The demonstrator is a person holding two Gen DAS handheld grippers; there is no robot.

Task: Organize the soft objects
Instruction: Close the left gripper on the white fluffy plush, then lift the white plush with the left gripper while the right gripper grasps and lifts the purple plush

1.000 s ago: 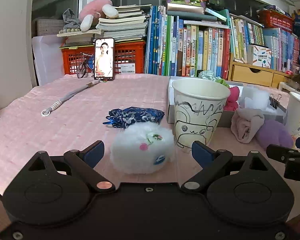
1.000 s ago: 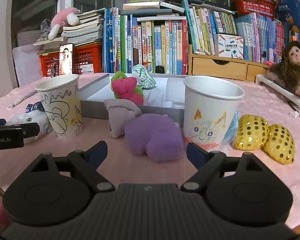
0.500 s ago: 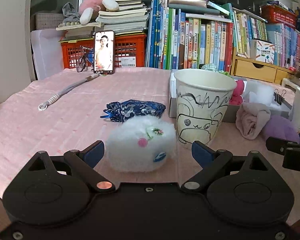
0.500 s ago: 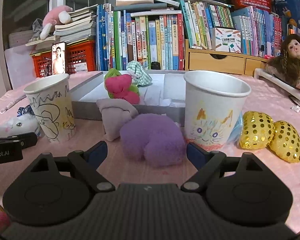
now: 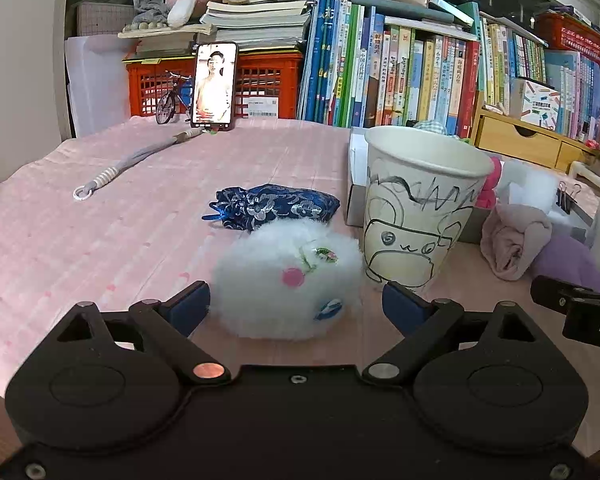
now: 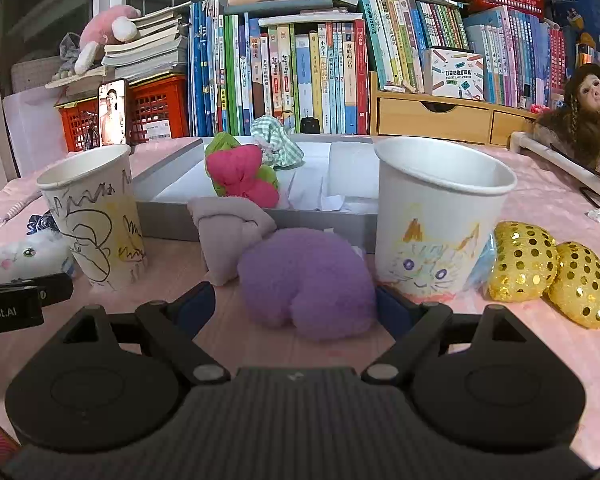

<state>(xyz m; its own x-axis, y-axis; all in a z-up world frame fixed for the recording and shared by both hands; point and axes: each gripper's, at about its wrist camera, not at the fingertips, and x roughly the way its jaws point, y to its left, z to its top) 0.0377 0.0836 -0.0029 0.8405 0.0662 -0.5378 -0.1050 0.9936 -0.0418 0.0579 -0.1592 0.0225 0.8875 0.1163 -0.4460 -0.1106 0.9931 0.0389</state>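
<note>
A white fluffy toy (image 5: 286, 280) lies on the pink cloth between the fingers of my left gripper (image 5: 296, 308), which is open. Its left pad brushes the fluff and its right pad stands apart. Just right of the toy is a bear-drawn paper cup (image 5: 420, 208). A purple plush (image 6: 308, 280) lies between the fingers of my right gripper (image 6: 296, 308), also open and not pressing on it. A cat-drawn paper cup (image 6: 440, 216) stands to the plush's right. A grey rolled cloth (image 6: 228, 232) leans on the plush's left.
A blue patterned pouch (image 5: 276, 206) lies behind the white toy. Two gold sequin pieces (image 6: 548, 268) sit right of the cat cup. A grey tray (image 6: 168, 216) behind holds a pink-green toy (image 6: 240, 176) and a checked cloth (image 6: 276, 144). Books line the back.
Both grippers have edged slightly closer to their toys, which sit a little deeper between the fingers. The jaws stand as wide as before.
</note>
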